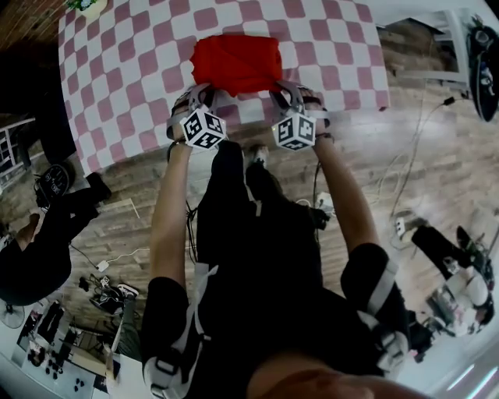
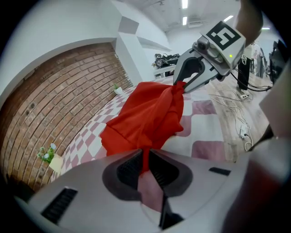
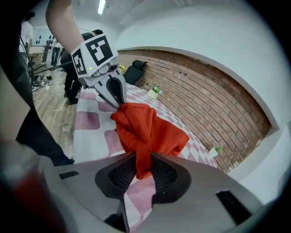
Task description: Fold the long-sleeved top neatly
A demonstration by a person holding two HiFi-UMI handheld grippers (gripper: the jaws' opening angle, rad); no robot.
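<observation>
The red long-sleeved top [image 1: 236, 62] lies bunched in a folded heap on the pink-and-white checked table [image 1: 132, 70], near its front edge. My left gripper [image 1: 204, 95] is shut on the near left edge of the top [image 2: 145, 113], a thin fold of cloth pinched between its pads. My right gripper [image 1: 282, 92] is shut on the near right edge of the top [image 3: 145, 129], with a thicker wad of cloth between its pads. Each gripper shows in the other's view: the right gripper [image 2: 179, 84] and the left gripper [image 3: 119, 104], both holding cloth low over the table.
A small potted plant [image 1: 84, 6] stands at the table's far left corner. A brick wall [image 3: 213, 95] runs behind the table. Cables and a power strip [image 1: 399, 226] lie on the wooden floor to the right. Gear and a dark bag [image 1: 54, 183] sit left.
</observation>
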